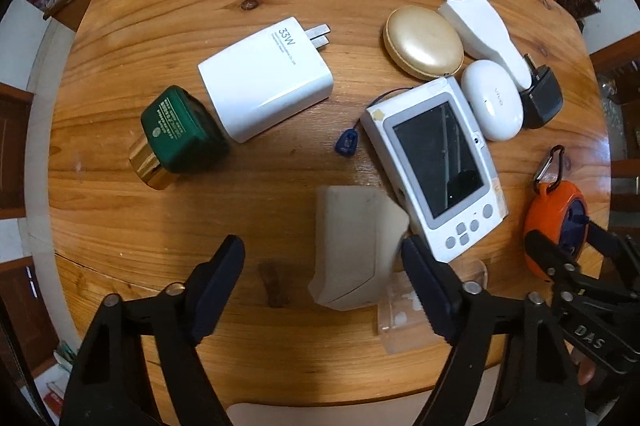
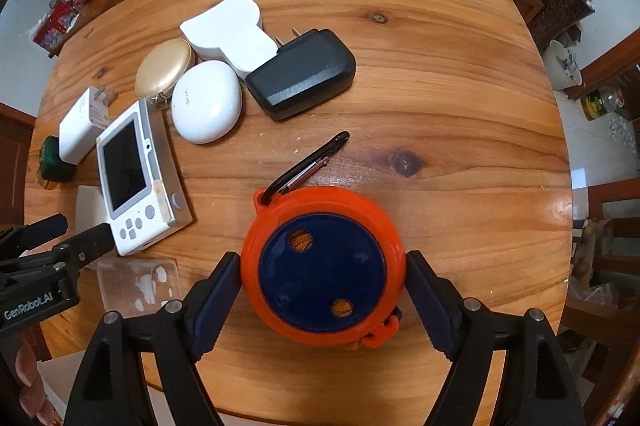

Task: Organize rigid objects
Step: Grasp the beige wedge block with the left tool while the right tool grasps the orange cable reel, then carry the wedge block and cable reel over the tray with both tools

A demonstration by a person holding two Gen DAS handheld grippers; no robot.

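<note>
Both grippers straddle cargo unclenched, the right gripper (image 2: 322, 290) around the orange reel (image 2: 322, 266), the left gripper (image 1: 322, 278) around a beige block (image 1: 352, 246) beside the handheld (image 1: 436, 166), apparently poised to grasp.

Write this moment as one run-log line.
left hand-held gripper: open around beige block | right hand-held gripper: open around orange disc

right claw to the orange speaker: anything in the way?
Nothing visible. The orange speaker already sits between the right claw's open fingers, one at each side, a slight gap showing on the right. Its carabiner points away from the claw, and the nearest neighbour, the white handheld device, lies off to the left.
</note>
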